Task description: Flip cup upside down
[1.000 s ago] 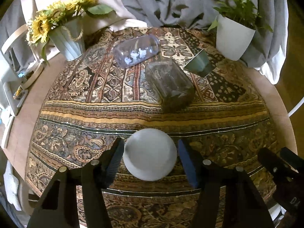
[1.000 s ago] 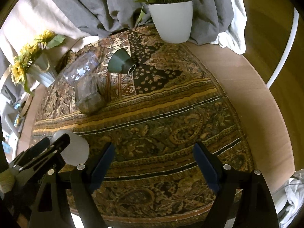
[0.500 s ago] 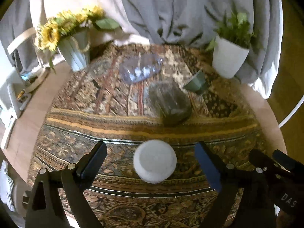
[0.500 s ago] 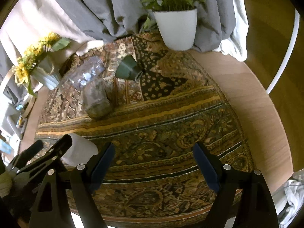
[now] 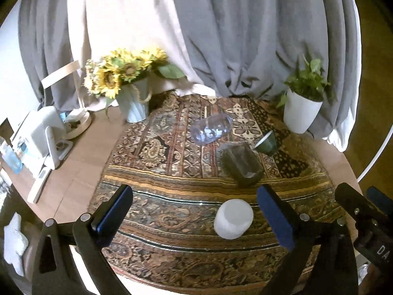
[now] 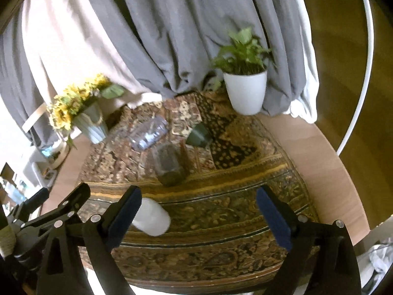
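A white cup [image 5: 233, 218] stands upside down on the patterned cloth [image 5: 172, 211] near the table's front edge. My left gripper [image 5: 195, 215] is open and empty, raised back from the cup, which sits closer to its right finger. In the right wrist view the cup [image 6: 152, 217] shows just behind the left fingertip of my right gripper [image 6: 197, 215], which is open and empty above the cloth [image 6: 221, 221].
A dark glass jar [image 5: 242, 166], a clear jar [image 5: 211, 131] and a green cup [image 5: 266, 143] lie on their sides mid-table. A sunflower vase [image 5: 133, 103] stands back left, a white plant pot [image 5: 301, 111] back right. Grey curtains hang behind.
My left gripper opened wide, let go of the white cup and pulled up and back. The cup stays upside down on the cloth. My right gripper also rose and tilted up.
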{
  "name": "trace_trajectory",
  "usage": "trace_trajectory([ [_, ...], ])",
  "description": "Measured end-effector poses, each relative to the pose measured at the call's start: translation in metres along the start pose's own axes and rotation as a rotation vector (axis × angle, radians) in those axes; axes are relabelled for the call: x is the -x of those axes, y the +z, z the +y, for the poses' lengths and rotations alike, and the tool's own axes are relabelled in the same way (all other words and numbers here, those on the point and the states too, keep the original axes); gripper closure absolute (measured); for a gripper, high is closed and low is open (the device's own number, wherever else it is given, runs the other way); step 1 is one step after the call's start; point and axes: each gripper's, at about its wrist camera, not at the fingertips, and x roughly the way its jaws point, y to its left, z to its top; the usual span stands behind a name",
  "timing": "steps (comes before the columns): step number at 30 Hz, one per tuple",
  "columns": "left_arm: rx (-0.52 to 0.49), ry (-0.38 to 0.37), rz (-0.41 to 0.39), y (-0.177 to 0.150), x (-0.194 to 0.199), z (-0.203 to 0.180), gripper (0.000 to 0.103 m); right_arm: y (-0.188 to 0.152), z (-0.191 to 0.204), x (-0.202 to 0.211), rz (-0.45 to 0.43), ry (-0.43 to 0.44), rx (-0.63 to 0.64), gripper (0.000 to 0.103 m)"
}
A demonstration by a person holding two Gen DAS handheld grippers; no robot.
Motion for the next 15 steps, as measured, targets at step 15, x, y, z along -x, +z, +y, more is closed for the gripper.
trace_trajectory([
  [15, -0.015, 0.023, -0.046, -0.005, 0.036, 0.046, 0.0, -0.011, 0.05, 0.047, -0.095, -0.009, 0.036, 0.006],
])
